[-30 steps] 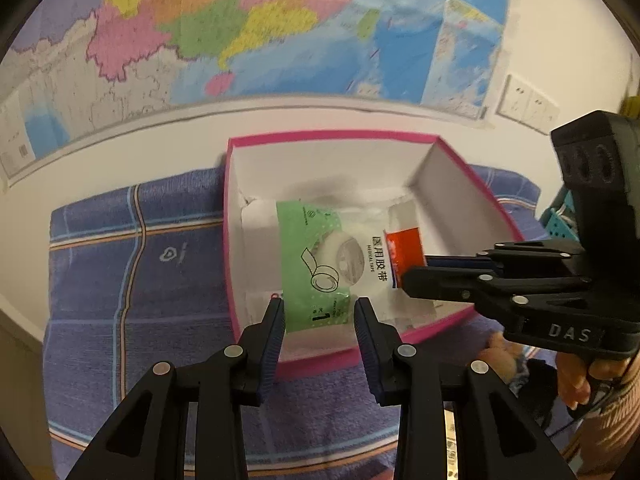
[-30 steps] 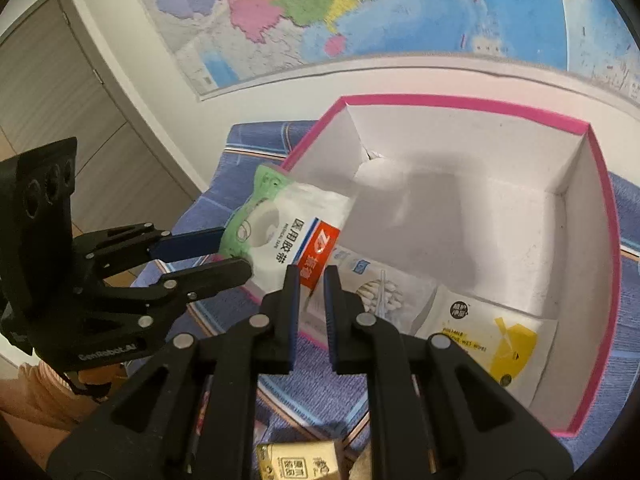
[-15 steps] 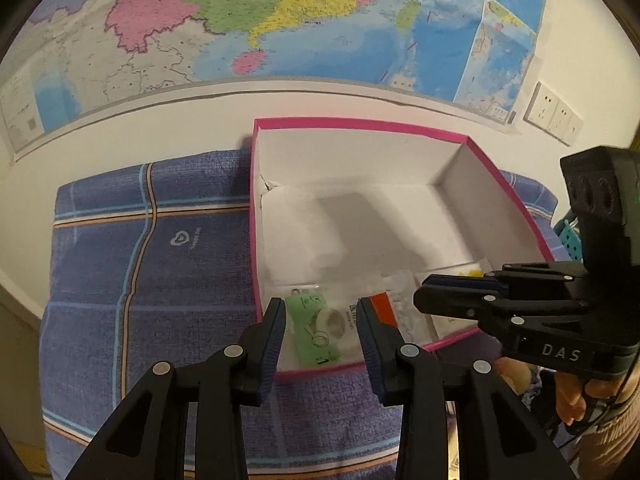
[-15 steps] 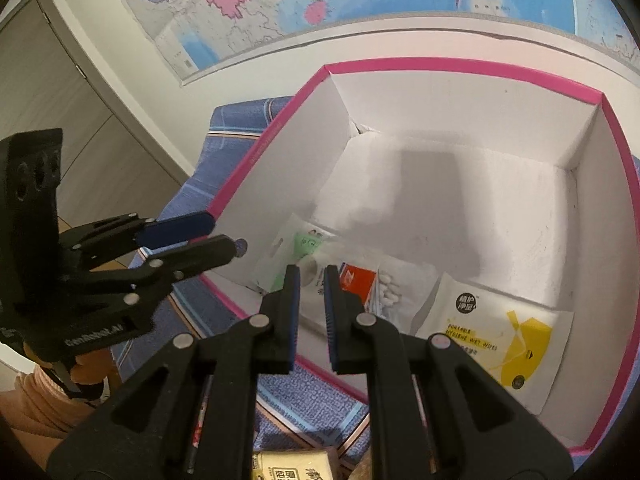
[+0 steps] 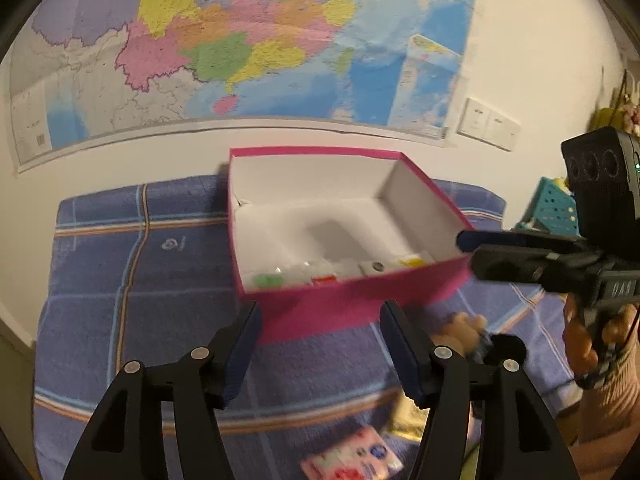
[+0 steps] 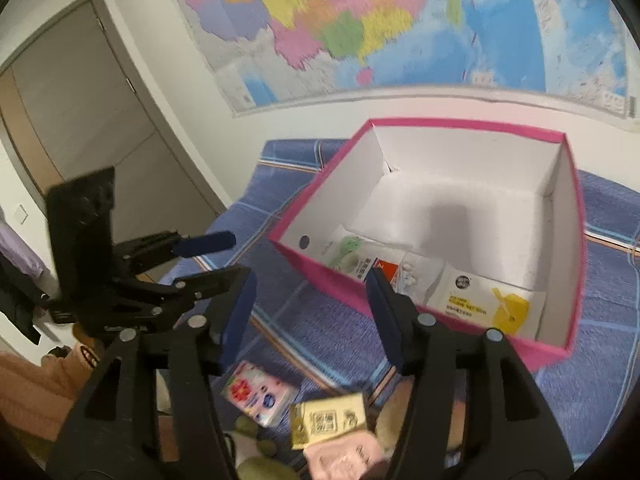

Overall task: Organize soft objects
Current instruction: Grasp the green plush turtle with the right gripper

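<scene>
Grippers part over a pink box on a blue plaid cloth, the left wrist view shows. The left gripper hangs just short of the box's near wall, its jaws opening with nothing between them. Soft packets lie along the near inside edge of the box, among them a green-printed tape packet, blurred here. The right gripper reaches in beside the box's right corner, gripped by a hand.

From the right wrist view, the right gripper also hovers outside the box, jaws opening and empty. Inside, against the near wall, the tape packet lies next to a yellow wet-wipe packet. Nearer the camera than the box, a pink tissue pack and a yellow packet rest on the cloth. The left gripper stands left of the box.
</scene>
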Demonstrator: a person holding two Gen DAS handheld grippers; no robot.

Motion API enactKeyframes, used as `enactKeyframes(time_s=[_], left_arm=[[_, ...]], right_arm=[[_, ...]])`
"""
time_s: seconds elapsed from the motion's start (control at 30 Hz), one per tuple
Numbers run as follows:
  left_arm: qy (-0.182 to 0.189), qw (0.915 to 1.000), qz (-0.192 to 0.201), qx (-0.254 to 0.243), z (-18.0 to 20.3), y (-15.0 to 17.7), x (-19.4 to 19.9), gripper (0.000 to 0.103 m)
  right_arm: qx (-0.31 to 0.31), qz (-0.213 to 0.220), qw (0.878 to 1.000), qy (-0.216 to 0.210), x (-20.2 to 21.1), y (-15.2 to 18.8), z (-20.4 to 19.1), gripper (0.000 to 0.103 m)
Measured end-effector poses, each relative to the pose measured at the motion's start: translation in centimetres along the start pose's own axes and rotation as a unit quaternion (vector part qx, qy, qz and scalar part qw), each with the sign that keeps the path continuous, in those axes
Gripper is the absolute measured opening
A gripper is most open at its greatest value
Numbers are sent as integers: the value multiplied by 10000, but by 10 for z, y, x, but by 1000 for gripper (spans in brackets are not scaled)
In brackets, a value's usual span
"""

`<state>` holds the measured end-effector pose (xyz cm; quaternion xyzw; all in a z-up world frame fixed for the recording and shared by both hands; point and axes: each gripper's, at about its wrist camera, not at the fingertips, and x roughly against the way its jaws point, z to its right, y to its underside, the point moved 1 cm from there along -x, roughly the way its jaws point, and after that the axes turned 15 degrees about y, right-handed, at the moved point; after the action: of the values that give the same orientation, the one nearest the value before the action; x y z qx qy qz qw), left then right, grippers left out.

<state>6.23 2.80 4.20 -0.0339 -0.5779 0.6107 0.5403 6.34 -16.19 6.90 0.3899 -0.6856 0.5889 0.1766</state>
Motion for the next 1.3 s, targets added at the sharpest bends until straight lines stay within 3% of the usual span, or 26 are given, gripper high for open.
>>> enactKeyframes(time_s=[0.23,0.5,0.93,1.07,1.3], left_arm=[[224,9997,-49,54,13,28,8,63],[315,9991,-263,71,24,62,11,63],[772,9950,-636,-2,50,108,21,63],[993,9919,-785,63,54,122,23,63],[1183,9868,-1104,86,60,143,22,63]], right_arm=[[-223,325,9992,2,49,33,9,64],[-294,51,9993,217,61,84,13,65],[-288,-614,9977,61,44,148,1,66],[-229,-858,9960,-23,34,163,-6,75],[-69,-1206,9926,-150,11,181,-19,75]])
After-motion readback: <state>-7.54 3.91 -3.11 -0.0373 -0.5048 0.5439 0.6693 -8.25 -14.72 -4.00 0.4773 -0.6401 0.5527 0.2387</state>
